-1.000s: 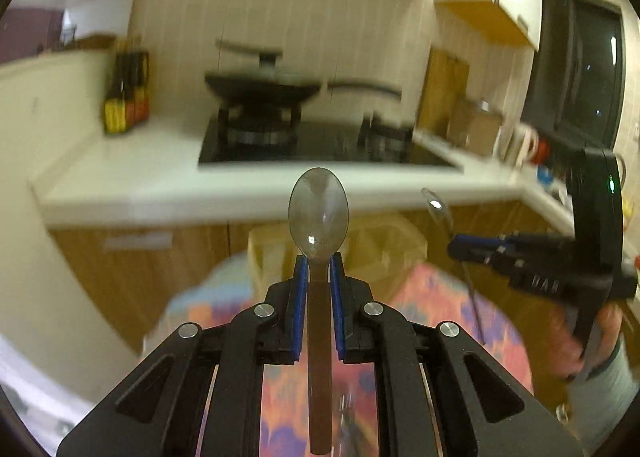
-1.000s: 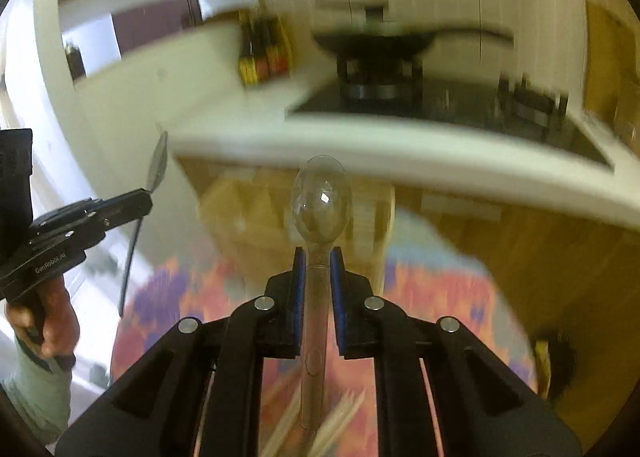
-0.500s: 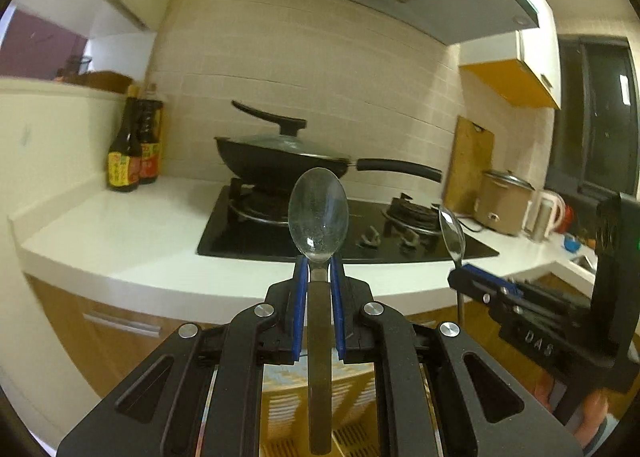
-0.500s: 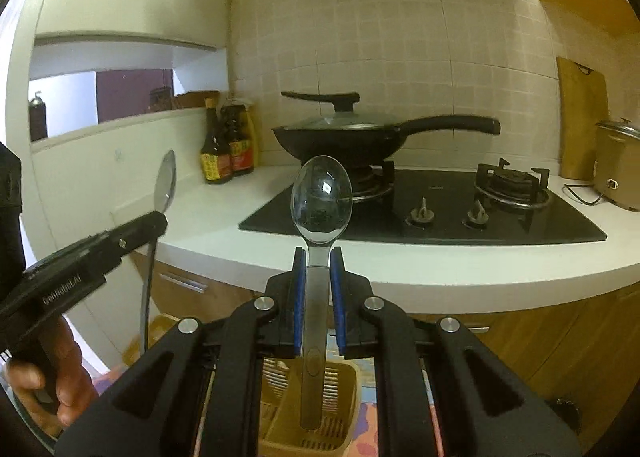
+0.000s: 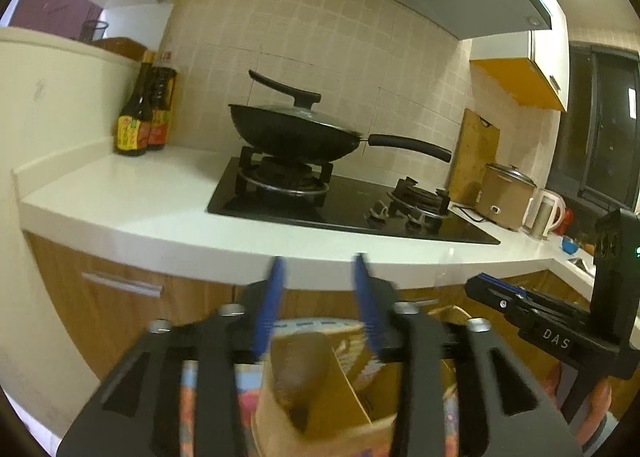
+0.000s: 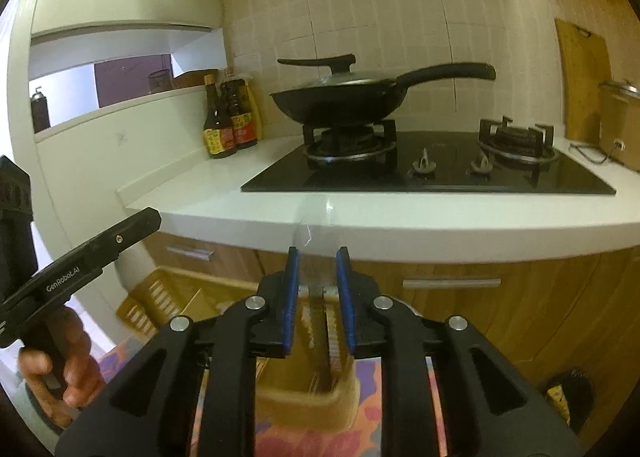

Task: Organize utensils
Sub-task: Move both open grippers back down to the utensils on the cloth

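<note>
Jaws of my left gripper [image 5: 318, 269] stand apart, having just been opening, and nothing is pinched between the blue pads [image 5: 272, 289]; below them a blurred brown shape, which I take for the spoon's handle [image 5: 298, 373], sits down in a compartment of the yellow utensil basket [image 5: 340, 409], free of my pads. My right gripper [image 6: 318, 257] has also just been opening its jaws, though only to a narrow gap. A blurred spoon [image 6: 316, 297] runs down the middle of that gap into the basket [image 6: 168, 297] beneath; its streaked bowl [image 6: 306, 235] shows faintly above the tips. The pads look clear of it on both sides, so I read it as let go, though the blur keeps me from being sure.

Under the basket lies a mat with a bright flower pattern [image 6: 368, 413]. Each gripper shows in the other's camera: the right one at the right edge of the left view, the left one at the left edge of the right view with my hand [image 6: 60, 361] wrapped round its grip. Ahead runs a white countertop [image 5: 132, 197] over wooden cabinet fronts [image 6: 500, 317]. On it a black gas hob [image 6: 440, 173] carries a lidded wok [image 5: 292, 133], two sauce bottles [image 5: 144, 113] stand near the wall, and a cutting board [image 5: 474, 157] leans by a rice cooker [image 5: 506, 197].
</note>
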A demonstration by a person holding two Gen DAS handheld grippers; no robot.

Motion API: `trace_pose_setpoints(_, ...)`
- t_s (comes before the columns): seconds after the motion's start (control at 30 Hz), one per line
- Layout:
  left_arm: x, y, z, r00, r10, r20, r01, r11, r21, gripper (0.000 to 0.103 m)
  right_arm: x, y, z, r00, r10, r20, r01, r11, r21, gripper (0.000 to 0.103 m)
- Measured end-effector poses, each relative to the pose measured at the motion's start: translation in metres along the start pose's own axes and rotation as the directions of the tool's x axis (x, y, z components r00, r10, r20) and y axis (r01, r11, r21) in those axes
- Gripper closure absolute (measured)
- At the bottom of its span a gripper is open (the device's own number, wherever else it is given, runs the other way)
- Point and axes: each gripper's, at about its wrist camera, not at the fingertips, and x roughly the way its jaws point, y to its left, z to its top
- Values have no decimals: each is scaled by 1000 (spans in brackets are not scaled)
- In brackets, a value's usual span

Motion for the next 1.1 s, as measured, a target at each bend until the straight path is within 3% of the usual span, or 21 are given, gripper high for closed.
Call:
trace_pose_setpoints(0.13,-27,2,-4,1000,-21,-21,21,1000,-19,55,-23,-1,-9,999,24,-33,-23,999,31,84)
trace_pose_setpoints(0.2,-40,1,-6,999,-26,-26,25,999,-20,47,-40,1,-15,999,22,-41,-20,999,44,76)
trace_pose_setpoints(0.27,-58,0,-10,999,-29,-34,28,999,-20,46,-55,4,-21,998,19,-55,-16,999,49,67)
trace_pose_setpoints(0.57,-124,-16,-37,993,-66,-94,68,998,16,42,-106,27,-57,988,22,-150,-16,999,41,67)
trace_pose_setpoints(0.8,-151,-25,-70,984,-54,-172,64,996,55,42,-117,33,-96,967,16,-255,6,997,83,67)
trace_pose_setpoints(1.0,-147,-10,-105,950,-15,-311,18,1000,9,44,-111,27,-132,936,-4,-352,52,991,125,67)
trace_pose_setpoints(1.1,-137,1,-128,914,-14,-405,7,1000,-18,50,-98,21,-151,906,-14,-422,84,985,148,67)
